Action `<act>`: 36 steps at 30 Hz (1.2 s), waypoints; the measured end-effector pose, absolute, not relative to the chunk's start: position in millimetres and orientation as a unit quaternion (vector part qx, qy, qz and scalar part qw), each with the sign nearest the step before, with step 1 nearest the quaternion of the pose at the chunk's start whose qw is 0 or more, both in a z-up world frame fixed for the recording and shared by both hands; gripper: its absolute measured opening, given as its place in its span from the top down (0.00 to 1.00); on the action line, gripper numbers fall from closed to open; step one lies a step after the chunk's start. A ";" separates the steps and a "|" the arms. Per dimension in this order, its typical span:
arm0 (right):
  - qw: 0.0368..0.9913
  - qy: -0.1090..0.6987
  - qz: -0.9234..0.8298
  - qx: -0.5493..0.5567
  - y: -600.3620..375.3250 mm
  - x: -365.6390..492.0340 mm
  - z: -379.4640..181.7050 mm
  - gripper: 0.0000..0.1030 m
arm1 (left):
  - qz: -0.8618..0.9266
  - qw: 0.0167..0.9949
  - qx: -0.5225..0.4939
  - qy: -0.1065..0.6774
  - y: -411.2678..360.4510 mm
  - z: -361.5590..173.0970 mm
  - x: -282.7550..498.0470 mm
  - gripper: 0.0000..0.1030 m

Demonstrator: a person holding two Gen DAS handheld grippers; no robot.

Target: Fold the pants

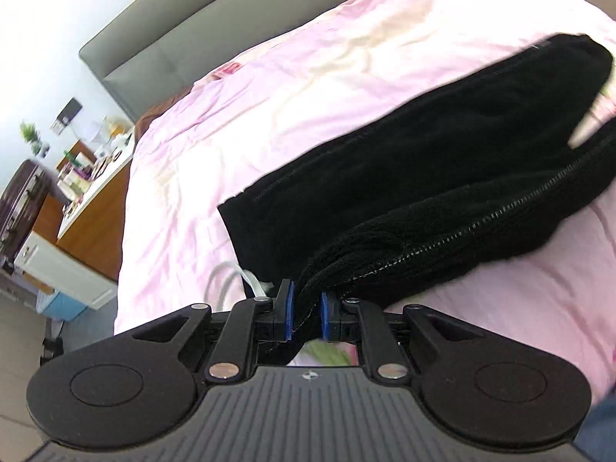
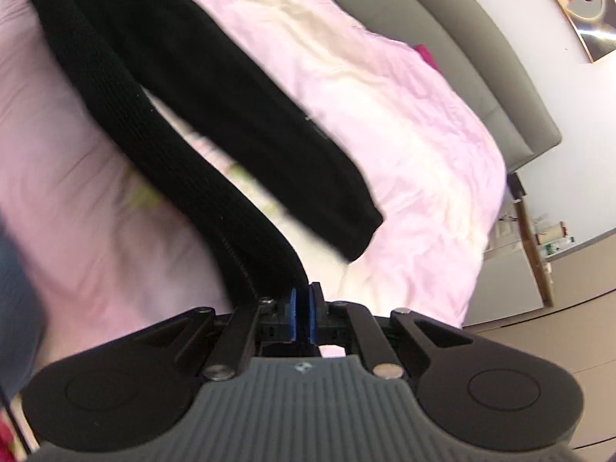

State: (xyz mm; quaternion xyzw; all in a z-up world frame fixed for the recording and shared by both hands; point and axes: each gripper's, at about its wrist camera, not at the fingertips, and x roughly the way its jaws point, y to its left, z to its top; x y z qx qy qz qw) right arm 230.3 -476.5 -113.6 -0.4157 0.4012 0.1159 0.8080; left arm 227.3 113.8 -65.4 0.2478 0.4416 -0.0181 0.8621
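Black pants (image 1: 423, 161) lie across a pink bedspread (image 1: 308, 77). My left gripper (image 1: 307, 315) is shut on a bunched edge of the pants, which rises off the bed toward the blue pads. In the right wrist view my right gripper (image 2: 302, 313) is shut on a ribbed edge of the same pants (image 2: 200, 96). One black fabric strip runs up from those jaws to the upper left. A second part hangs over the bedspread (image 2: 404, 134) with its end free at mid frame.
A grey padded headboard (image 1: 192, 27) stands at the far end of the bed. A wooden dresser (image 1: 96, 208) with clutter and a dark suitcase (image 1: 19, 200) stand to the left. In the right wrist view the headboard (image 2: 481, 57) and floor (image 2: 558, 327) lie to the right.
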 end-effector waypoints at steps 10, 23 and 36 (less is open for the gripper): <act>0.791 0.452 0.081 -0.403 -458.4 382.5 -123.4 1.00 | 0.021 0.847 0.228 0.481 120.0 -70.6 358.3 0.86; 0.761 0.513 0.079 -0.389 -438.0 535.0 -225.7 1.00 | 0.059 0.807 0.203 0.551 126.5 -168.6 462.9 0.87; 0.790 0.510 0.074 -0.333 -449.4 554.6 -198.9 1.00 | 0.055 0.846 0.192 0.494 126.7 -135.0 477.9 0.89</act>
